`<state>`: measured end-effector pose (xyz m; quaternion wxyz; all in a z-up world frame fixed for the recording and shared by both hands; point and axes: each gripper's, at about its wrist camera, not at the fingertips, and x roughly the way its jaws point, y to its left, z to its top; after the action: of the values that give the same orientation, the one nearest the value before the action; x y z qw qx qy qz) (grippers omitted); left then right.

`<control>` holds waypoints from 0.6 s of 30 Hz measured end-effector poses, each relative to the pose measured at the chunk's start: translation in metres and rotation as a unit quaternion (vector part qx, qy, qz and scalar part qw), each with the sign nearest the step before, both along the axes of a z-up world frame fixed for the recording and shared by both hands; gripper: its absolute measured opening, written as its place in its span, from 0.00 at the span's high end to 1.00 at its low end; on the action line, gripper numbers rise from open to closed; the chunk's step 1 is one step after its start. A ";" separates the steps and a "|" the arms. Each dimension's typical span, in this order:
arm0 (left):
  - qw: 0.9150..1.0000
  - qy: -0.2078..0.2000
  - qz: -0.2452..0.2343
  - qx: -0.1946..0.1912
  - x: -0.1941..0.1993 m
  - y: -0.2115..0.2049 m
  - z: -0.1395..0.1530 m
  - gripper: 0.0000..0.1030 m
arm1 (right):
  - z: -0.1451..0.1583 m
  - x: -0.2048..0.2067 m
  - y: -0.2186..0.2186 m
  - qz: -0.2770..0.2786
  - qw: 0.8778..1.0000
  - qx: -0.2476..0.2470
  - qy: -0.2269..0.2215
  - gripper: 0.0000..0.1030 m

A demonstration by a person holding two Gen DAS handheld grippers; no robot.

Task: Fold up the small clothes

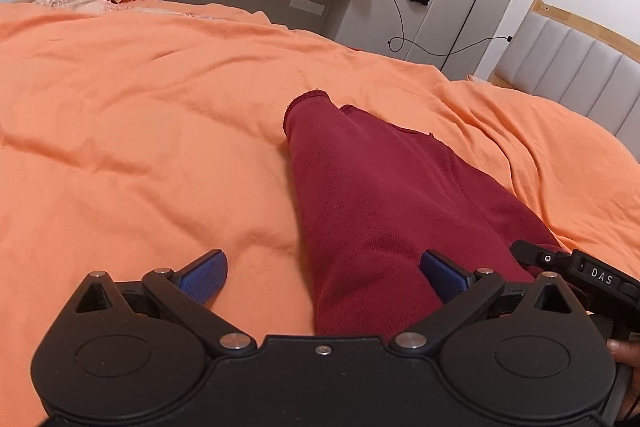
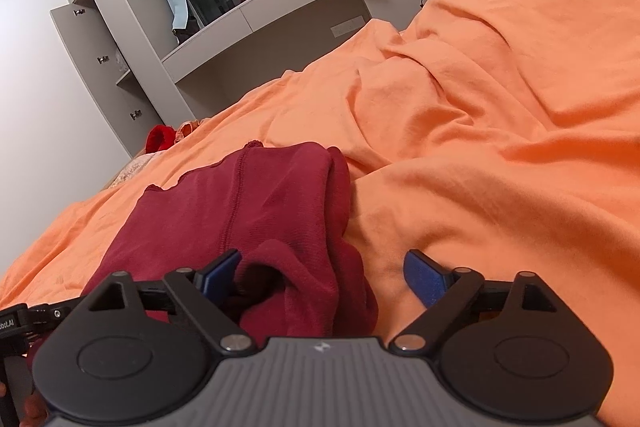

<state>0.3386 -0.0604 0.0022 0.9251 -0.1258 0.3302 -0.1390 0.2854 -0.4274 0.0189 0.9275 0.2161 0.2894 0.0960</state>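
Both grippers, left gripper (image 1: 323, 269) & right gripper (image 2: 322, 273), are gaping wide w/ nothing held, straddling near end of maroon garment (image 1: 384, 195); risk: pinching orange bedsheet (image 1: 140, 115) too

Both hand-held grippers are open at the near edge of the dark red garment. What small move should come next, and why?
Probably close both on that near edge. The left hand-held gripper and the right hand-held gripper stand open astride the dark red garment, neither pinching it.

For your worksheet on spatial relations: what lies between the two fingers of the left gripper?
In the left wrist view, the left gripper is open; orange bedsheet and the near end of the dark red garment lie between its fingers.
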 end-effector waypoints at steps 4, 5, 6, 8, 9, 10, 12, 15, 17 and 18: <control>1.000 -0.004 0.001 -0.001 0.000 0.000 -0.002 0.00 | -0.001 0.000 -0.001 0.004 1.000 0.006 0.000 0.02; 1.000 -0.004 0.001 -0.002 0.000 0.000 -0.002 0.00 | -0.001 0.000 0.000 0.006 1.000 0.006 0.000 0.01; 1.000 -0.004 0.001 -0.002 0.000 -0.001 -0.002 0.00 | -0.001 0.000 0.000 0.006 1.000 0.005 0.000 0.01; 1.000 -0.004 0.001 -0.002 0.000 0.000 -0.002 0.00 | -0.001 0.000 0.000 0.006 1.000 0.006 0.000 0.01; 1.000 -0.004 0.001 -0.002 0.000 0.000 -0.002 0.00 | -0.001 0.000 0.000 0.006 1.000 0.006 0.000 0.01; 1.000 -0.004 0.001 -0.002 0.000 0.000 -0.002 0.00 | -0.001 0.000 0.000 0.005 1.000 0.006 0.000 0.01; 1.000 -0.004 0.001 -0.002 0.000 0.000 -0.002 0.00 | -0.001 0.000 0.000 0.005 1.000 0.006 0.000 0.01; 1.000 -0.005 0.001 -0.003 0.001 0.000 -0.002 0.00 | -0.002 0.000 0.001 0.004 1.000 0.007 -0.002 0.01; 1.000 -0.006 0.001 -0.003 0.001 0.000 -0.002 0.00 | -0.002 0.000 0.001 0.003 1.000 0.007 -0.002 0.01; 1.000 -0.007 0.001 -0.003 0.000 0.000 -0.002 0.00 | -0.002 0.000 0.001 0.003 1.000 0.007 -0.003 0.01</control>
<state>0.3386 -0.0602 -0.0001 0.9272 -0.1284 0.3230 -0.1398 0.2853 -0.4260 0.0168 0.9265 0.2218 0.2867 0.1012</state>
